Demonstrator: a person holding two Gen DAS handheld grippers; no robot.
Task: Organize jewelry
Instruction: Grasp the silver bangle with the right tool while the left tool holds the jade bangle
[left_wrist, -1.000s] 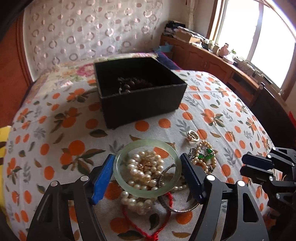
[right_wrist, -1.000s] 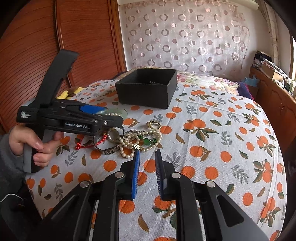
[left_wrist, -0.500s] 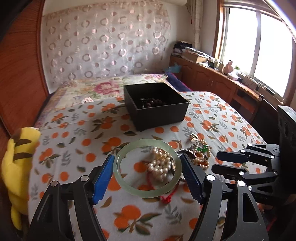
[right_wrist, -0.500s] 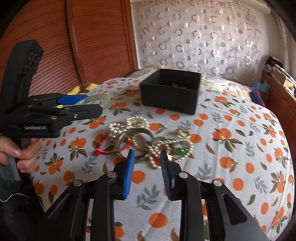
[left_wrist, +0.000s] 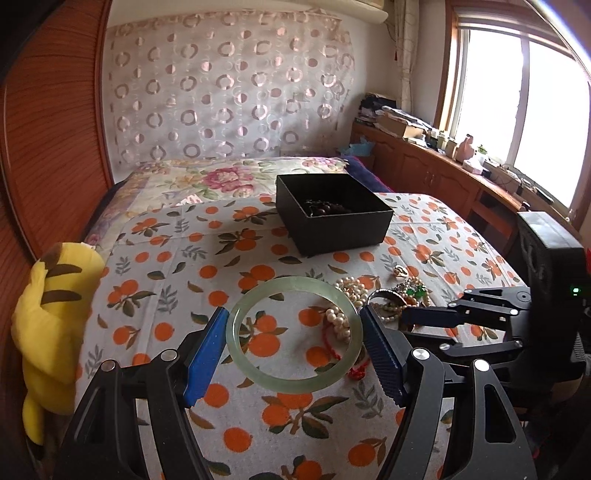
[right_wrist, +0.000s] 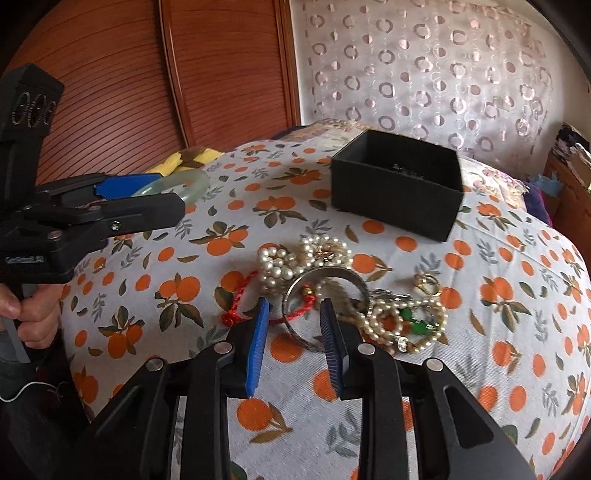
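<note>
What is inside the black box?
Inside the black box lies a small heap of dark beads, maybe a bracelet. The near wall hides part of the bottom, so anything else lying there cannot be seen.

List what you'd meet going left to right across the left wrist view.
Yellow striped plush toy → pale green jade bangle held in the left gripper → open black square box → right gripper.

Left claw (left_wrist: 293, 345): raised above the bed, fingers clamped across a green bangle (left_wrist: 293, 334).
Right claw (right_wrist: 295, 339): low, fingers parted, holding nothing.
</note>
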